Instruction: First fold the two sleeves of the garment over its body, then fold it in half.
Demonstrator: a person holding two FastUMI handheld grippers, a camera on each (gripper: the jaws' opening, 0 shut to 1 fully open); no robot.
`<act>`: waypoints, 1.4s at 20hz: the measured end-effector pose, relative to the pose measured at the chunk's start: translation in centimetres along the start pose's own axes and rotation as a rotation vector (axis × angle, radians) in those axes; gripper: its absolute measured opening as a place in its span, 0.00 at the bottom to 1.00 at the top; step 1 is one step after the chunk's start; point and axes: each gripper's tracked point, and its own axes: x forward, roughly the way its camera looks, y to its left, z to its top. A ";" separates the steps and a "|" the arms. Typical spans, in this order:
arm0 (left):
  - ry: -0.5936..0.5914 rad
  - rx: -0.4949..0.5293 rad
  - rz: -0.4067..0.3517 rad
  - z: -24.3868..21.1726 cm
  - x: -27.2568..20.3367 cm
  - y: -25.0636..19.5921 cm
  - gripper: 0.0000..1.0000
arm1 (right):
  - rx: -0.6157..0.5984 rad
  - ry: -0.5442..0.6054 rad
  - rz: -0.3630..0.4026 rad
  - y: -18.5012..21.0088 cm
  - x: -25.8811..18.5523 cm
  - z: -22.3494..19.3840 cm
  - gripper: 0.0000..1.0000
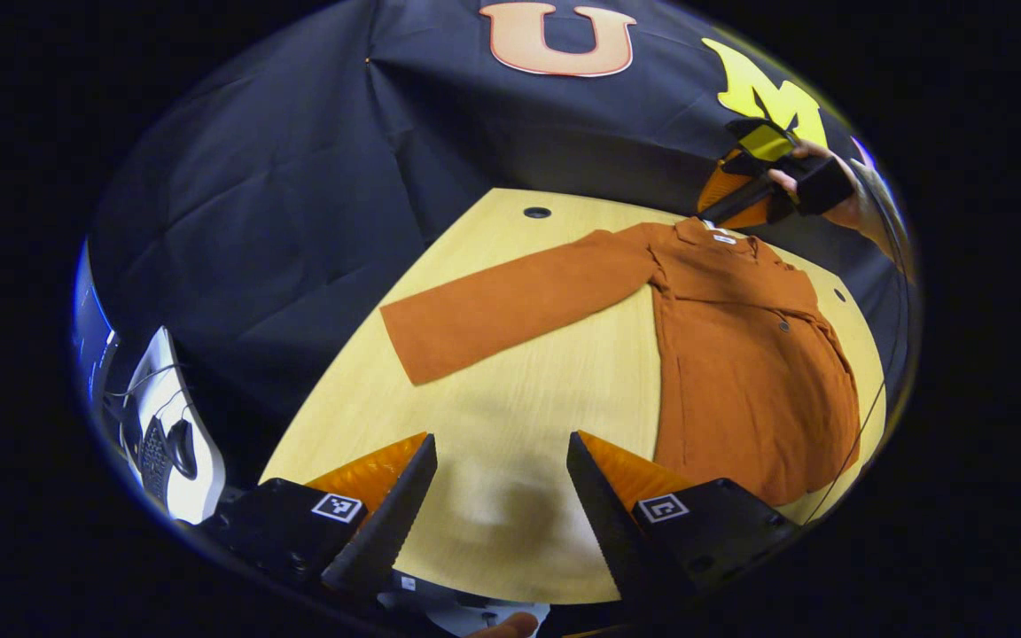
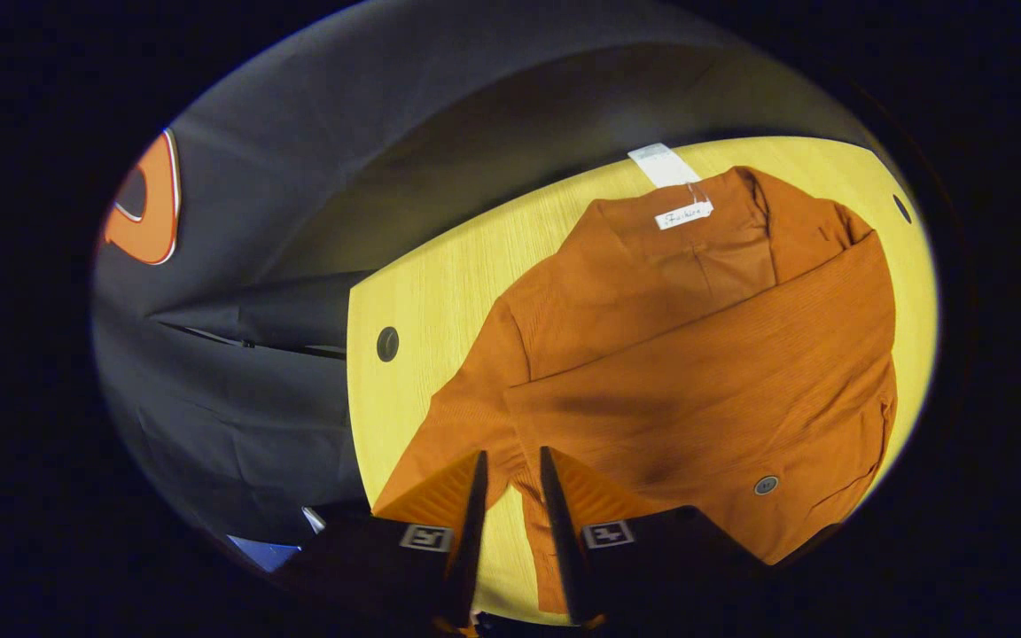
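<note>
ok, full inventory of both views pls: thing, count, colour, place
garment: 1, rust orange, flat on the table; one sleeve folded over its body, the other sleeve spread out on the bare wood.
buttons: at least 1, dark, on the garment's front.
tags: 2, white, at the collar.
table: 1, light wood, with dark round holes near its edges.
keyboard and mouse: 1 each, dark, on a white surface beside the table.
left gripper: 1, open, over bare table.
right gripper: 1, fingers close together, garment fabric between them near its edge.
hand: 1, holding the right gripper above the collar.
</note>
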 end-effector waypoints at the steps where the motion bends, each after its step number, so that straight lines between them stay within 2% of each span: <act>1: 0.009 -0.006 0.016 0.5 0.6 0.6 0.96 | -0.002 0.002 0.002 -0.1 -0.7 -0.5 0.58; 2: 0.017 -0.017 0.030 1.0 1.5 1.5 0.96 | 0.001 0.011 -0.004 -0.6 -1.4 -1.1 0.55; 3: 0.023 -0.035 0.040 1.6 2.3 2.2 0.96 | 0.009 0.029 0.002 -1.0 -2.3 -1.9 0.48; 6: 0.055 -0.097 0.039 3.2 5.4 4.2 0.95 | -0.008 0.085 0.019 -1.8 -4.9 -4.7 0.94; 9: 0.097 -0.127 0.080 4.7 8.4 6.8 0.92 | -0.111 0.070 -0.063 -5.4 -7.7 -6.6 0.94; 11: 0.144 -0.159 0.072 4.9 10.3 7.5 0.92 | -0.178 0.062 -0.101 -7.8 -9.2 -8.5 0.96; 13: 0.197 -0.273 0.076 5.2 11.8 8.2 0.92 | -0.215 0.066 -0.130 -10.7 -10.4 -10.5 0.96; 17: 0.350 -0.548 0.029 5.7 14.0 7.4 0.94 | -0.163 0.102 -0.131 -15.5 -12.6 -14.3 0.96; 18: 0.377 -0.565 0.029 5.9 13.9 7.6 0.94 | -0.154 0.103 -0.137 -16.8 -13.3 -14.9 0.96; 20: 0.430 -0.537 0.051 6.1 14.4 8.6 0.94 | -0.138 0.098 -0.150 -19.1 -14.4 -16.0 0.96; 23: 0.539 -0.521 0.044 5.7 15.0 8.2 0.91 | -0.111 0.096 -0.153 -21.7 -16.4 -17.3 0.96; 26: 0.595 -0.513 0.064 4.8 15.6 8.6 0.91 | -0.073 0.070 -0.142 -23.1 -18.1 -17.7 0.96; 27: 0.618 -0.507 0.066 4.7 15.7 8.6 0.87 | -0.058 0.067 -0.136 -23.5 -18.4 -18.0 0.96; 28: 0.642 -0.496 0.067 4.6 15.5 8.5 0.87 | -0.048 0.069 -0.137 -24.0 -18.5 -18.4 0.96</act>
